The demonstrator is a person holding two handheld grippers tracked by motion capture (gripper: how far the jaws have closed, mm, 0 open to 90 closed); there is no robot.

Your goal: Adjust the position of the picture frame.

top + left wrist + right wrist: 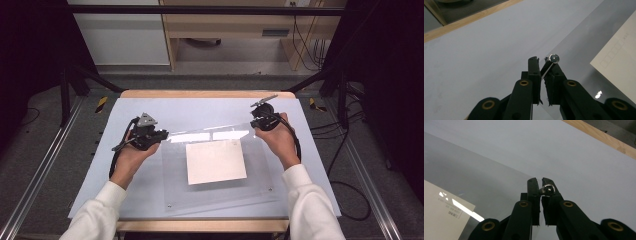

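The left hand-held gripper [161, 134] and right hand-held gripper [254, 123] each clamp a far corner of the clear sheet [220, 192], tilting it up above the paper [216, 162] on the table [125, 115].

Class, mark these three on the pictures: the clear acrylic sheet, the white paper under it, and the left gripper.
clear acrylic sheet [257, 172], high view, bare right part
white rectangular paper [216, 162], high view, its middle
left gripper [544, 65], left gripper view, between its fingertips, at the sheet's corner
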